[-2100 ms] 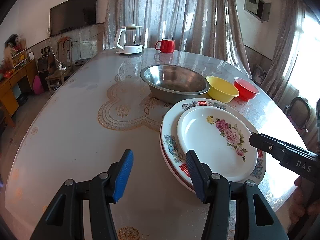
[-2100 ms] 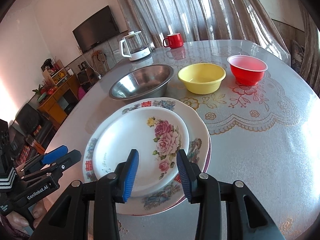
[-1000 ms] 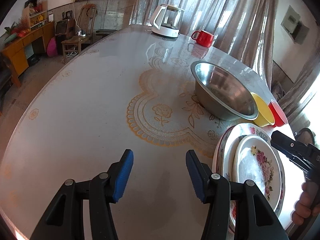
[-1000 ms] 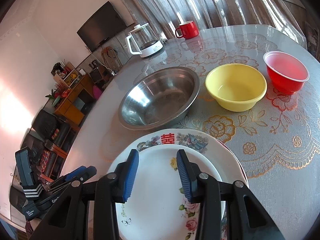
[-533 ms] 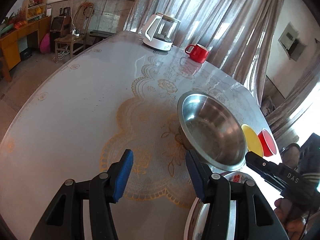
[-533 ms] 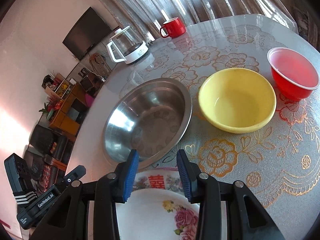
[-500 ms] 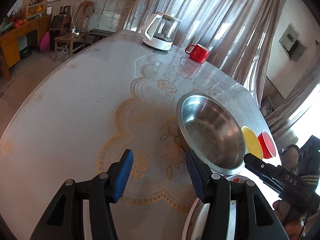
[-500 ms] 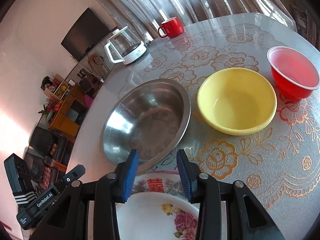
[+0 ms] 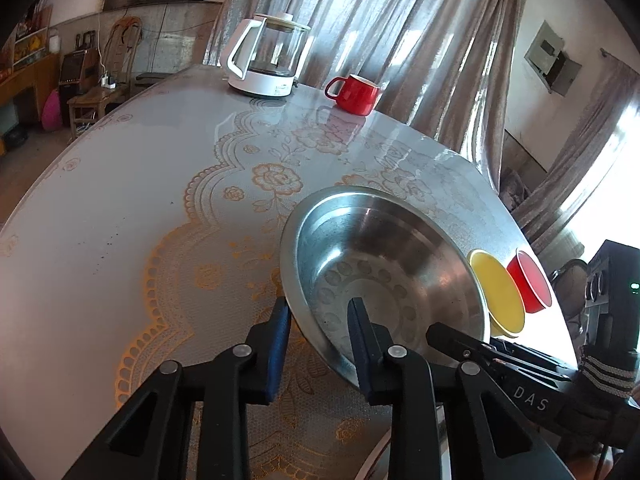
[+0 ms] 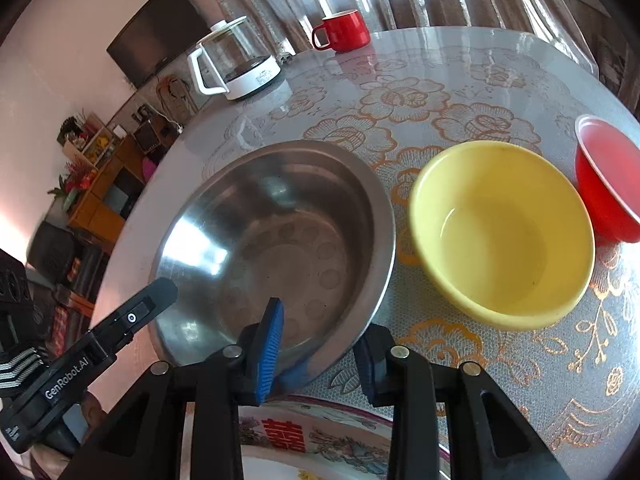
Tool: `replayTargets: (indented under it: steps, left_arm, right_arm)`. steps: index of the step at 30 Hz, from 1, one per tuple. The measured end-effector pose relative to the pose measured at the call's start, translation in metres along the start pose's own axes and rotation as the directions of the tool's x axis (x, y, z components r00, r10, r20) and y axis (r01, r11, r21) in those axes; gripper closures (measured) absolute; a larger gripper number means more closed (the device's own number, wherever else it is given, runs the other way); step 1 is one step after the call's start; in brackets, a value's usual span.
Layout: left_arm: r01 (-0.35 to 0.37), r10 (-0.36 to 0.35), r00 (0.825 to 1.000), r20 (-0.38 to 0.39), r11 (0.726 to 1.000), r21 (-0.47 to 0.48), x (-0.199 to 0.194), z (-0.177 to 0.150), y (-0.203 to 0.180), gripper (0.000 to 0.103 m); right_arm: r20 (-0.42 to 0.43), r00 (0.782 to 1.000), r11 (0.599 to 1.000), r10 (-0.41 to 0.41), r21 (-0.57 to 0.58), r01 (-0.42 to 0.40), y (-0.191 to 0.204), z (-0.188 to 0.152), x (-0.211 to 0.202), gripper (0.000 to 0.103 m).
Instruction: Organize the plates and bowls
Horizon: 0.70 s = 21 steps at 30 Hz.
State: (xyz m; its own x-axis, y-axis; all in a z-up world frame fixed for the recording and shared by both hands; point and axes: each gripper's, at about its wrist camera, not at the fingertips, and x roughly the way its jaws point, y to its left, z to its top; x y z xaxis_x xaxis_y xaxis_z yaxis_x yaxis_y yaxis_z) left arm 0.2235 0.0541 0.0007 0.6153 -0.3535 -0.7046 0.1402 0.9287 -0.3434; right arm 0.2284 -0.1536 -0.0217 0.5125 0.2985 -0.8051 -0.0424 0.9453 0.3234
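A wide steel bowl [image 9: 384, 264] [image 10: 280, 232] stands on the round table. My left gripper [image 9: 320, 320] straddles its near-left rim, one finger outside and one inside; its jaws are closing, with a gap still showing. My right gripper [image 10: 320, 344] straddles the near-right rim the same way, also closing, and its pads are not seen pressing. A yellow bowl [image 10: 500, 236] and a red bowl [image 10: 604, 184] sit to the right of the steel one. The stacked flowered plates [image 10: 320, 440] lie just below my right gripper.
A glass kettle [image 9: 268, 60] and a red mug [image 9: 354, 88] stand at the far side of the table [image 9: 120, 200], by the curtains. The lace-patterned surface stretches bare to the left. Furniture and a chair stand beyond the left edge.
Both grippers have moved forward off the plates to the steel bowl. Their jaws have narrowed, and each now has the bowl's rim between its fingers.
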Motion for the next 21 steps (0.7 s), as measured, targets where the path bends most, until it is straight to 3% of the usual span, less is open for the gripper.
replayTargets:
  steps: [2, 8, 21]
  left_arm:
    - [-0.008, 0.008, 1.0, 0.011, 1.0, -0.004, -0.005, -0.003, 0.004, 0.074]
    - [-0.069, 0.069, 0.997, 0.037, 0.998, -0.005, -0.031, -0.02, 0.021, 0.074]
    - [-0.143, 0.159, 0.984, 0.076, 0.974, -0.174, -0.119, -0.087, 0.083, 0.073]
  right_arm:
    - [0.01, 0.999, 0.998, -0.037, -0.052, 0.037, 0.008, -0.001, 0.0, 0.071]
    - [0.011, 1.0, 0.991, -0.016, -0.133, 0.017, 0.032, -0.006, -0.003, 0.071]
    - [-0.086, 0.991, 0.938, 0.106, -0.321, -0.128, 0.118, -0.049, -0.003, 0.07]
